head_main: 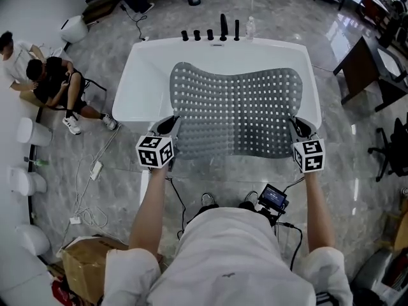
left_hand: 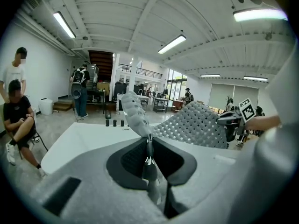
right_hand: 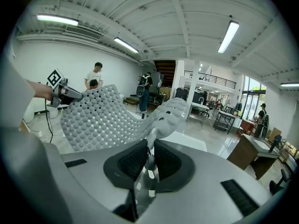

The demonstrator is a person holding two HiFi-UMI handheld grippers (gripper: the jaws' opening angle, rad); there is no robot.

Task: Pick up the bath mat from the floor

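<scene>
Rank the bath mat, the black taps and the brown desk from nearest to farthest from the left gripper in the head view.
1. Bath mat: clamped in the left gripper.
2. Black taps: far rim of the bathtub.
3. Brown desk: far right.

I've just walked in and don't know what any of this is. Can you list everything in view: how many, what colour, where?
Bath mat: one, grey, perforated, held up over the bathtub.
Bathtub: one, white, mid-floor.
Tap fittings: five, black, on the bathtub's far rim.
Bottle: one, clear, beside the fittings.
People: two, one in white, one in black, at the left.
Cardboard box: one, brown, lower left.
Desk: one, dark, at the right.
Left tongs: one, grey, shut on the mat's left edge.
Right tongs: one, grey, shut on its right edge.
</scene>
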